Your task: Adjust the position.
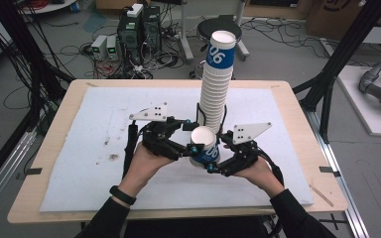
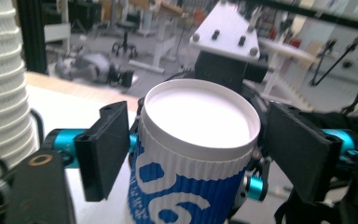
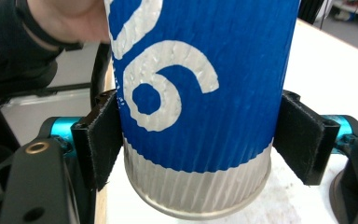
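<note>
At the near edge of a white mat (image 1: 104, 163), 2 handheld grippers meet around 1 blue-and-white paper cup (image 1: 204, 145). The right gripper (image 1: 217, 166) clamps the cup near its base; the left gripper (image 1: 191, 148) brackets its rim, jaws close beside it, contact unclear. Just behind rises a tall stack of cups (image 1: 217, 79).
</note>
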`<action>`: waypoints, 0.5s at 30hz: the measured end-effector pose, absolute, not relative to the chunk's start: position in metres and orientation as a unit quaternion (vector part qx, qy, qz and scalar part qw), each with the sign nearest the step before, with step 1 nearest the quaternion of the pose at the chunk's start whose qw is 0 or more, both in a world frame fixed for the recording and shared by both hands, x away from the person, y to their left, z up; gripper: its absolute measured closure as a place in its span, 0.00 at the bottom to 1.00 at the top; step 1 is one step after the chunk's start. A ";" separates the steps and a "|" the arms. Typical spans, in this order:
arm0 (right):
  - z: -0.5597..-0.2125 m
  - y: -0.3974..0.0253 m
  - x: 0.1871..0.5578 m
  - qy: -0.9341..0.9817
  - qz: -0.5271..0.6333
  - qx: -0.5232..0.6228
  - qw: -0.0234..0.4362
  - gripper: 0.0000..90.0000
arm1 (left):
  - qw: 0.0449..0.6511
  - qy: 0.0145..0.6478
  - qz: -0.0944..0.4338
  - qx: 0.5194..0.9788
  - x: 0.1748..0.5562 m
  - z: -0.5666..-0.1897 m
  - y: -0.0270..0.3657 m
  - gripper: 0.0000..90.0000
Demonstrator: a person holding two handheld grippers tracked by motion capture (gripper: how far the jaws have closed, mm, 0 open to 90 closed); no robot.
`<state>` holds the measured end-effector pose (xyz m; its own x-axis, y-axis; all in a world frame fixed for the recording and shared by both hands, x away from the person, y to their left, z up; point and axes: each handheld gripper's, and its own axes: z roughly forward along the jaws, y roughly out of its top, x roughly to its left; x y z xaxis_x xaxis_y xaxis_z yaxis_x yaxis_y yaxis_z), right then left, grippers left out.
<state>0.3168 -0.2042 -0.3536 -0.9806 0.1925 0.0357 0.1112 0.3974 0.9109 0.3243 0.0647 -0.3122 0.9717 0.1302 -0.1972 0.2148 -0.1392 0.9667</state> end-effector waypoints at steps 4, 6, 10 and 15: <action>-0.353 -0.204 0.317 0.850 0.519 0.088 0.031 0.25 | 0.613 0.107 -0.036 0.782 0.322 -0.303 0.065 0.24; -0.353 -0.202 0.317 0.861 0.501 0.083 0.029 0.25 | 0.590 0.104 -0.036 0.800 0.320 -0.300 0.064 0.24; -0.353 -0.198 0.315 0.871 0.485 0.072 0.026 0.25 | 0.551 0.100 -0.024 0.828 0.317 -0.299 0.059 0.24; -0.353 -0.193 0.313 0.883 0.465 0.062 0.031 0.25 | 0.522 0.095 -0.019 0.848 0.317 -0.301 0.054 0.26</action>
<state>0.3129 -0.1935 -0.3533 -0.9903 0.1389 0.0023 0.0804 0.5596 0.8248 0.3168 0.0540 -0.3009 0.9814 0.1405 -0.1311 0.1804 -0.4381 0.8806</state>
